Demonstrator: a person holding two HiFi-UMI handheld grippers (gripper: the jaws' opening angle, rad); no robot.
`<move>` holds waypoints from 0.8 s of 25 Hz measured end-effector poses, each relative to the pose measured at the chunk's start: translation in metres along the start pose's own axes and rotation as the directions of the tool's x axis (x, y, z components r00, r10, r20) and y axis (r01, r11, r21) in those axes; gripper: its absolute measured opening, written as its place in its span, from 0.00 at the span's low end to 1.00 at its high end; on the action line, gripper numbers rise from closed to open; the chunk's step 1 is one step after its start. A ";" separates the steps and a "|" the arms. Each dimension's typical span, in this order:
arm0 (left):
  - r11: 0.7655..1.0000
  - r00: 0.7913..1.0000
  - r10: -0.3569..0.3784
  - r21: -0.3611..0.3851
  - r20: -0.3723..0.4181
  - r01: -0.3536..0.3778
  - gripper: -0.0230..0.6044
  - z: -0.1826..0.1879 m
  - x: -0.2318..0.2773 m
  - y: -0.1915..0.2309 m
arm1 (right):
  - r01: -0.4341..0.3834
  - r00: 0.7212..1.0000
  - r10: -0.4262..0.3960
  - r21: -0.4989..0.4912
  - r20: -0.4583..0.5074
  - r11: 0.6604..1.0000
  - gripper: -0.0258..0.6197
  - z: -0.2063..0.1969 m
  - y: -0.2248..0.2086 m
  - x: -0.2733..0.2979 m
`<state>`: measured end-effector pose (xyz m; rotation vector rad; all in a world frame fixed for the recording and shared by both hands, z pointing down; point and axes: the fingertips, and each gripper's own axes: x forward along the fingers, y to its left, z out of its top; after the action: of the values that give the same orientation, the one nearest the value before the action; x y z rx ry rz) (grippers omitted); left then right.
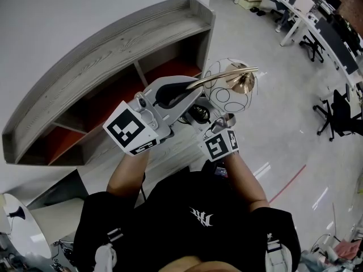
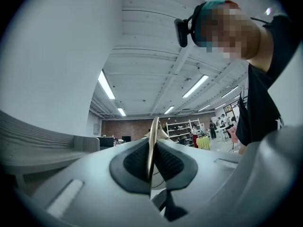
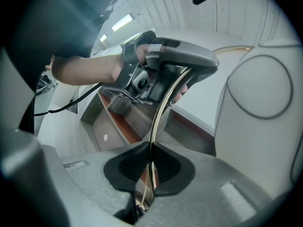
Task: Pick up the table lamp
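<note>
Left claw (image 2: 150, 161) and right claw (image 3: 150, 169) are both being squeezed on the gold rod (image 1: 218, 78) of the table lamp (image 1: 245, 81). This rod is being pointed toward two o'clock, with the left claw higher up.

Premises: an open-plan office with workshop or lab use. Long white desks (image 1: 300, 17) stand in a row with black office chairs (image 1: 339, 113) beside them, on a pale polished floor (image 1: 266, 106) marked with a red line (image 1: 288, 183). The ceiling is white and ribbed, fitted with strip lights (image 2: 106, 84) — industrial in build, with a brick wall (image 2: 137, 128) at the far end. White storage racks (image 2: 182, 128) and standing people are seen there. A curved wooden shelf unit (image 1: 113, 44) stands against the near wall.
</note>
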<state>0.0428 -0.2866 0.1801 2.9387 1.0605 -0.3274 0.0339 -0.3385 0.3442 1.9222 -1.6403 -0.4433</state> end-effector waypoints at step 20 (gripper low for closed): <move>1.000 1.000 0.019 0.008 0.004 -0.019 0.06 0.004 0.003 -0.006 | -0.008 1.000 0.008 -0.020 0.003 1.000 0.09 0.003 -0.001 -0.007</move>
<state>0.0404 -0.2805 0.1763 2.9515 1.0331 -0.3372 0.0317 -0.3323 0.3405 1.9010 -1.6390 -0.4580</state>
